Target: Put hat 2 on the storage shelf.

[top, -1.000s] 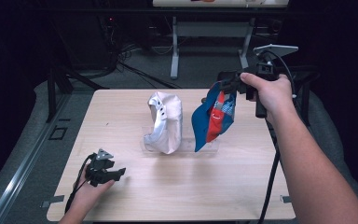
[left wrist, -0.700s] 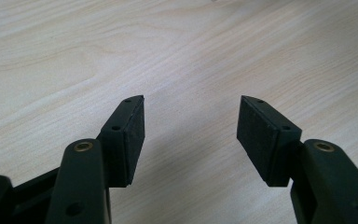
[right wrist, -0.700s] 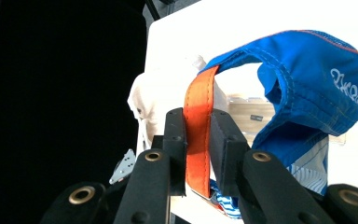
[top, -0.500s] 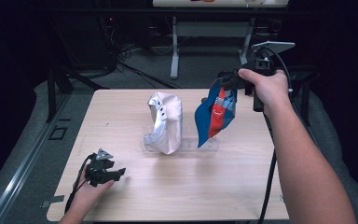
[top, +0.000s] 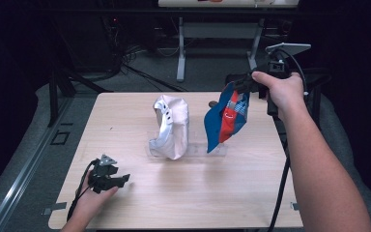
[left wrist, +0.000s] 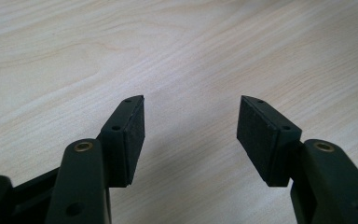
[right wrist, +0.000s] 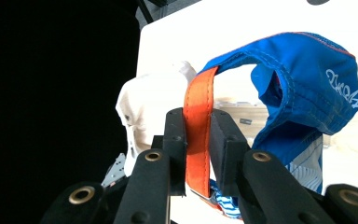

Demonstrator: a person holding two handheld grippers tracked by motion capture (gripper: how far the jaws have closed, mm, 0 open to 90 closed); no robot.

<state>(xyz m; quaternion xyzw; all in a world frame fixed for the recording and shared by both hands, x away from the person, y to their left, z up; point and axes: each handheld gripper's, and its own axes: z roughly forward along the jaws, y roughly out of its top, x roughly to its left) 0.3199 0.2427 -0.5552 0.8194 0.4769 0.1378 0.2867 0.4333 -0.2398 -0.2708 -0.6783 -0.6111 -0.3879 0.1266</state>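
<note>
A blue cap (top: 223, 120) with an orange strap (right wrist: 197, 140) hangs above the right half of the table (top: 125, 116), held up by my right gripper (top: 237, 84). In the right gripper view the jaws are shut on the orange strap, with the blue cap (right wrist: 303, 93) drooping beyond them. A white cap (top: 170, 126) stands upright on a clear plastic stand (top: 212, 149) at the table's middle, also seen as the white cap (right wrist: 144, 112) behind the strap. My left gripper (top: 121, 181) rests low near the front left corner, open, with bare wood (left wrist: 191, 60) between its pads.
Beyond the table's far edge are a metal desk frame (top: 180, 48) and cables on the floor (top: 125, 67). A rail (top: 24, 169) runs along the floor at left. A cable (top: 280, 188) trails from the right gripper past the table's right edge.
My right gripper has lifted the blue cap slightly higher and to the right. The left gripper has not moved.
</note>
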